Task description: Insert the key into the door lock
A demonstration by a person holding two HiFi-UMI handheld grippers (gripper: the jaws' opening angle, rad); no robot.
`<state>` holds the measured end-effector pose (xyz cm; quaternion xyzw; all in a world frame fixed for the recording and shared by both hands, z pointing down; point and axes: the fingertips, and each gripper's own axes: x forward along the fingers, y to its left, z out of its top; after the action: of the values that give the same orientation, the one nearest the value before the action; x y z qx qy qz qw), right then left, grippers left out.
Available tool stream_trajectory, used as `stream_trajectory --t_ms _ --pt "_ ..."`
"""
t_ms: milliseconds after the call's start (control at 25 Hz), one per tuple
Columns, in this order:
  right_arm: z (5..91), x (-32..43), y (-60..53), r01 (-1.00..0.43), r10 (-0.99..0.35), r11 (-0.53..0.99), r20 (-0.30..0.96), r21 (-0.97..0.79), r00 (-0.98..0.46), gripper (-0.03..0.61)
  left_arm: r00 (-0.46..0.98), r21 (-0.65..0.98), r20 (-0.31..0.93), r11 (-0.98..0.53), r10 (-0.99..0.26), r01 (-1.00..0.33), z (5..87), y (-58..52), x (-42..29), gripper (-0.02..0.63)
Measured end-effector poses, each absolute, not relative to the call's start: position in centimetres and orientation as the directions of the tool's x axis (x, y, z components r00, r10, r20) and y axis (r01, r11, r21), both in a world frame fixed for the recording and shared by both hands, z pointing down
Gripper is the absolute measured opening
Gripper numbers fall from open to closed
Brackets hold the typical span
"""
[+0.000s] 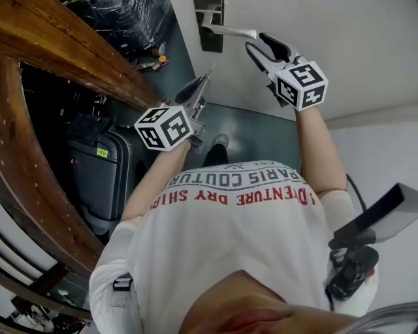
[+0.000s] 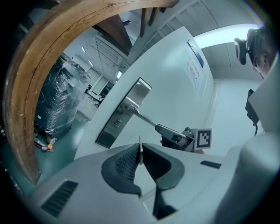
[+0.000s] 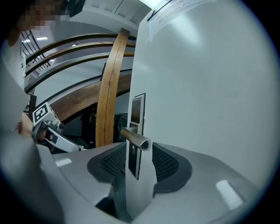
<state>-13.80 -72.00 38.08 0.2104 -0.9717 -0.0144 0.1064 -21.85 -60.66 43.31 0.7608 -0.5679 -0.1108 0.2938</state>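
A white door (image 1: 339,45) carries a steel lock plate (image 1: 211,26) with a lever handle (image 1: 230,30). In the left gripper view the plate (image 2: 124,113) shows its keyhole (image 2: 117,124) below the lever. My left gripper (image 1: 201,83) is shut on a thin metal key (image 2: 140,151) whose blade points at the plate from some way off. My right gripper (image 1: 260,44) is open just at the lever's free end. In the right gripper view the lever's end (image 3: 138,141) stands between my right gripper's (image 3: 139,162) spread jaws, with no pad pressing on it.
A curved wooden rail (image 1: 39,163) runs down the left. A dark suitcase (image 1: 98,176) stands beneath it and a plastic-wrapped stack (image 1: 124,19) sits at the far left. The person's foot (image 1: 221,140) is on the grey-green floor below the door.
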Motion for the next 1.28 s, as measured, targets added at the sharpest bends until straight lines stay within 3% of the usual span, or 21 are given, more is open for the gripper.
stream_trajectory --t_ms 520,920,1280 --pt "38.0 -15.1 -72.8 -0.407 -0.417 0.909 0.176 0.092 -0.891 0.15 0.282 0.675 0.099 -0.144 -0.954 -0.724 43.9 -64.3 -23.9 0.023" --pt "38.2 -15.1 -72.9 -0.42 -0.425 0.905 0.2 0.069 -0.883 0.15 0.204 0.967 -0.055 -0.104 -0.977 -0.234 46.2 -68.5 -25.0 0.023" --pt "37.8 -15.1 -72.8 -0.424 -0.428 0.903 0.197 0.065 -0.882 0.15 0.162 0.987 -0.063 -0.086 -0.985 -0.137 46.9 -70.7 -25.8 0.023"
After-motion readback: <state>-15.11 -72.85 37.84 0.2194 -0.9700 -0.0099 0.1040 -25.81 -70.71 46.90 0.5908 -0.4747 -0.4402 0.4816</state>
